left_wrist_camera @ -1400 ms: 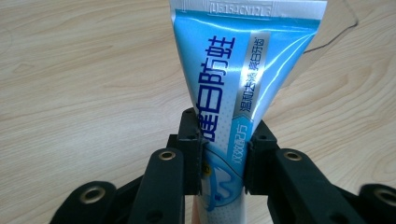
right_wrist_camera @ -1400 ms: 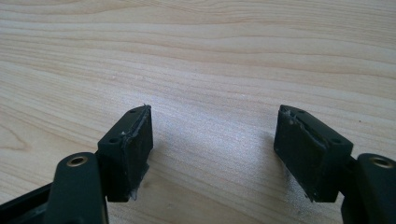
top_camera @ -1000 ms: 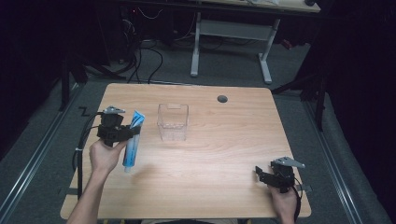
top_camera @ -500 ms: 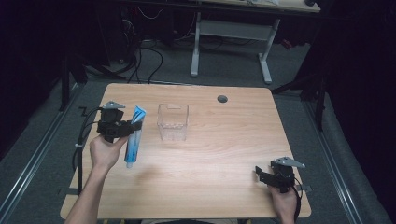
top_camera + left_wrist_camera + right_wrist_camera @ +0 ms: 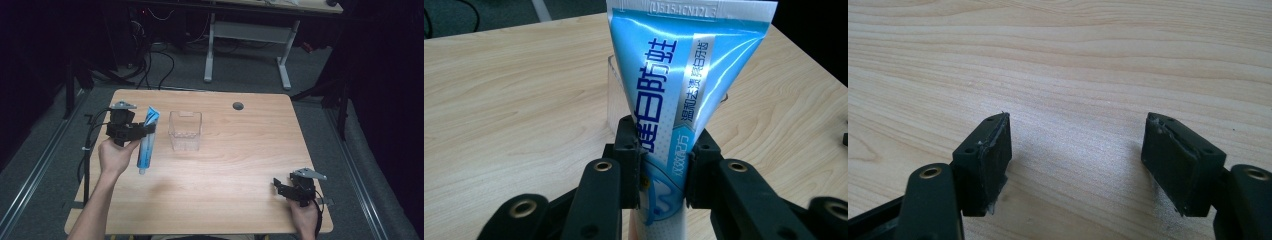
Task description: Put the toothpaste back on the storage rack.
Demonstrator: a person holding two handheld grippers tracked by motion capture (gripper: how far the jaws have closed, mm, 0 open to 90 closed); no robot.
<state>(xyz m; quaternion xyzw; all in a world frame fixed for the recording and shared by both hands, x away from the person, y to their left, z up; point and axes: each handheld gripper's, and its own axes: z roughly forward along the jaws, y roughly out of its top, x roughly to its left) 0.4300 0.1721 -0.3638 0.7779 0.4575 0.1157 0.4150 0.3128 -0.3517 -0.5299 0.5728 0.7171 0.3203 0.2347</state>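
While the left gripper [image 5: 659, 165] pinches the toothpaste tube [image 5: 674, 100] low on its body, best to keep the squeeze even and light, since soft laminate walls dent and slide under hard pressure. Likely step, judging from the layout: carrying the tube over the clear plastic box [image 5: 185, 131] just beyond the jaws and lowering it inside. Worth lifting until the hanging cap end clears the rim, then centring above the opening before tipping, and releasing only once the lower end rests on the floor of the box. Could snag on the near wall if brought across too low. Gripped across its width, with the flat crimped seam rising well above the jaws and the cap end dropping below them toward the table [image 5: 240, 165]. Glossy light blue with a white diagonal band, dark blue lettering and a stamped code along the crimp; in the high view, tilted, seam end toward the box. Right gripper [image 5: 1075, 165] spread wide with nothing between the pads, hovering close over bare wood, well apart from the tube.
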